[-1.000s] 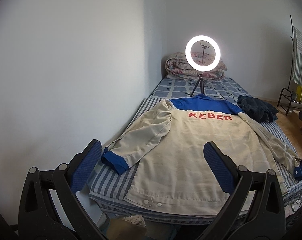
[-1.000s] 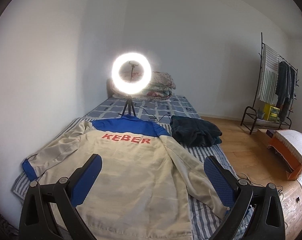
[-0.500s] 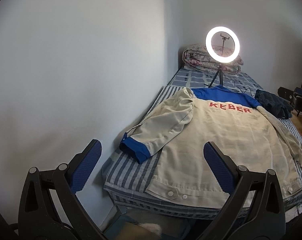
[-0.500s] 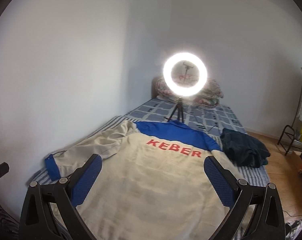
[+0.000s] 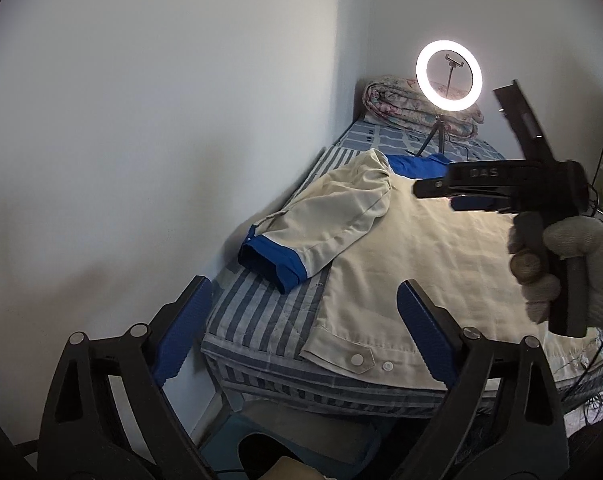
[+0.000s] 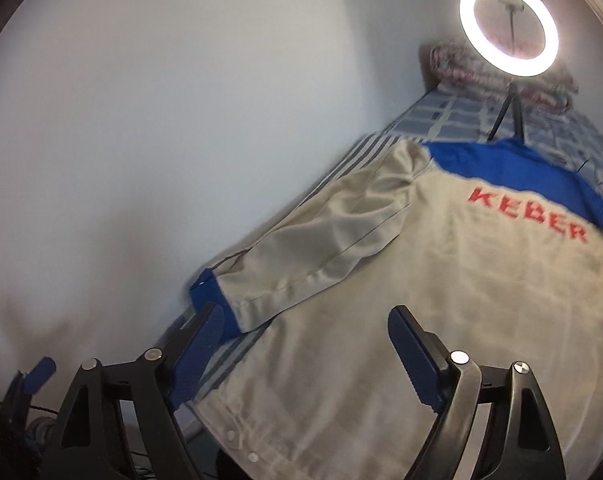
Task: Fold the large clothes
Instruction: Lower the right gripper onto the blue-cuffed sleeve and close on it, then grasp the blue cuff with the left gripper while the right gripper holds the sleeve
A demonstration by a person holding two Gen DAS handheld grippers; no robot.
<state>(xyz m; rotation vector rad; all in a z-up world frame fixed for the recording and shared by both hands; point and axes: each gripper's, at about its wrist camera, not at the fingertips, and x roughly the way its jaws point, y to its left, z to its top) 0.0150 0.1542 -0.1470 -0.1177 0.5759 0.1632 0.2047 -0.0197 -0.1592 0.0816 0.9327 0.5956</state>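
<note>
A beige jacket (image 5: 433, 264) with blue yoke, blue cuffs and red "KEBER" lettering (image 6: 529, 218) lies back-up on a striped bed (image 5: 257, 312). Its left sleeve (image 5: 325, 216) angles toward the wall and ends in a blue cuff (image 5: 269, 260). My left gripper (image 5: 301, 320) is open and empty, held before the bed's near left corner. My right gripper (image 6: 305, 344) is open and empty, above the jacket's lower left part near the cuff (image 6: 213, 300). The right gripper, in a gloved hand (image 5: 573, 264), also shows in the left wrist view.
A lit ring light on a tripod (image 5: 448, 76) stands on the bed behind the jacket. A folded quilt (image 5: 397, 104) lies at the head. A white wall (image 5: 161, 120) runs along the bed's left side. Cables (image 5: 597, 396) hang at the bed's near right edge.
Both grippers have swung left toward the jacket's left sleeve. The right gripper has come lower and closer over the jacket and now appears in the left wrist view.
</note>
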